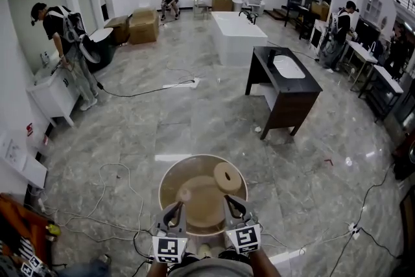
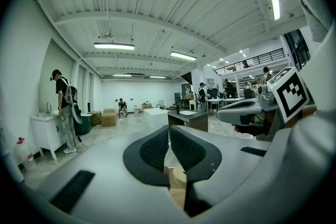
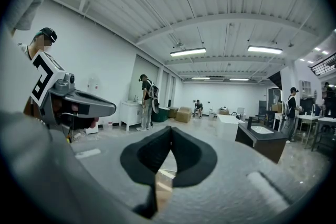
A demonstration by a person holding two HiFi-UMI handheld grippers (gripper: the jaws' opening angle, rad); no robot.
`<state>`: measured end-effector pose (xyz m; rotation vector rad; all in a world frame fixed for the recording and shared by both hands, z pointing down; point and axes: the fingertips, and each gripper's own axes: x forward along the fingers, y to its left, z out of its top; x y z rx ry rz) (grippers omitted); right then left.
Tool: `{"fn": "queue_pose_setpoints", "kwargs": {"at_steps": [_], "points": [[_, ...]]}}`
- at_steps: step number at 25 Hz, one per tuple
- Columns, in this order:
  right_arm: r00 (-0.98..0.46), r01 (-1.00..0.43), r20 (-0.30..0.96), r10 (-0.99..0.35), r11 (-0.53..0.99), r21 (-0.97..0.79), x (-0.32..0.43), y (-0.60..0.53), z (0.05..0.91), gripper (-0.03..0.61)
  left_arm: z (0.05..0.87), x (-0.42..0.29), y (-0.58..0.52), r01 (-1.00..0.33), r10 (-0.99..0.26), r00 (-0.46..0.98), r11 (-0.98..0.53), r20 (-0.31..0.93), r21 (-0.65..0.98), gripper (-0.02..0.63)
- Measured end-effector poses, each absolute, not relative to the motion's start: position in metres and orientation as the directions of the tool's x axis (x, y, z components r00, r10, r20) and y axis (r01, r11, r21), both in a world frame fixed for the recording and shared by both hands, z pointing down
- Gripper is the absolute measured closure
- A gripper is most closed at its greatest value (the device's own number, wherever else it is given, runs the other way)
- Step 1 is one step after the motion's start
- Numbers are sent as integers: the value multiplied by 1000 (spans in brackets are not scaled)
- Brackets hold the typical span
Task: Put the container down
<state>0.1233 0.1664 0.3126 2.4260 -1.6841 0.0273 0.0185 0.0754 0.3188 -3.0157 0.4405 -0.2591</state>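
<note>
Container: I see a round tan container point(image 1: 170, 173), open at the top. It lies nearer me than the dark washstand point(image 1: 283, 78) and left of it in the head view, over the marble floor point(image 1: 194, 113).
Inside it: a flat round disc point(image 1: 227, 177) leans on the wall on the washstand's side. Only the head view shows this.
Left gripper point(image 1: 174, 212): its jaws are pinched onto the container's near rim. Its own view gives me just a tan sliver point(image 2: 178, 178) low in the narrow gap.
Right gripper point(image 1: 235, 205): its jaws are closed hard on the same rim, further toward the washstand. Its own view shows a thin tan strip point(image 3: 164, 181) between the pads.
Marker cubes: I see both cubes point(image 1: 168, 248) from above. Each gripper view also catches the other gripper's cube from the side point(image 2: 290, 94).
Height: both gripper views look out level with the washstand's top, so the container is held up off the floor.
Beyond the washstand: a white bathtub point(image 1: 238, 36).
Far left of the washstand: a person point(image 1: 65, 42) stands at a white cabinet point(image 1: 55, 94).
Floor: cables point(image 1: 110, 204) trail left of the container.
</note>
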Motion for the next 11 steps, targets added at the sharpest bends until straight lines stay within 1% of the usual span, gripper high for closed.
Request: {"fn": "queue_pose_setpoints", "kwargs": {"at_steps": [11], "points": [[346,-933,121,-930,-329,144,128,167,310,578,317,22,76,-287,-302,939,-951,162,-112,584]]}}
